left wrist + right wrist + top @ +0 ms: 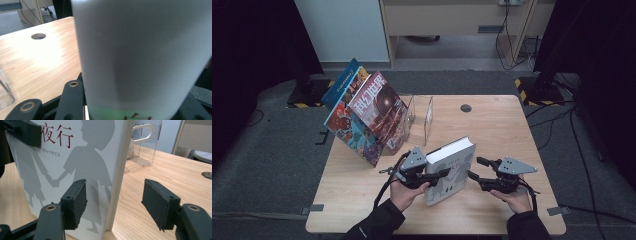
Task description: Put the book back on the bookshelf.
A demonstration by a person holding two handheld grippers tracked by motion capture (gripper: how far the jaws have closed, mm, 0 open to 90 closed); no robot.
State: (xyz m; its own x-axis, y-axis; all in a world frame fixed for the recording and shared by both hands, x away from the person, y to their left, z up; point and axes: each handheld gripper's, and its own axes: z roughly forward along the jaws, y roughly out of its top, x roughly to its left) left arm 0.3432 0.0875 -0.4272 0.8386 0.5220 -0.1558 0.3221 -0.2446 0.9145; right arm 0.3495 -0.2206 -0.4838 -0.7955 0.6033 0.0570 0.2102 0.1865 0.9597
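While clamped upright at table (362, 200) centre by left gripper (428, 175) on its 9 o'clock edge, book (451, 170) steadied for transfer; right gripper (473, 169), jaws spread, poised at 3 o'clock to take its fore-edge; rack (419, 117) at 11 o'clock.

We find a recording lab or studio set up in an office-type room. A light wooden table (502, 125) with a cable hole (466, 107) stands on grey carpet (277, 150). Black curtains (247, 45) hang at both sides, and stand bases marked with yellow-black hazard tape (524, 90) sit off the table's far corners. Loose cables (512, 35) trail beneath a pale wooden desk (452, 20) behind.
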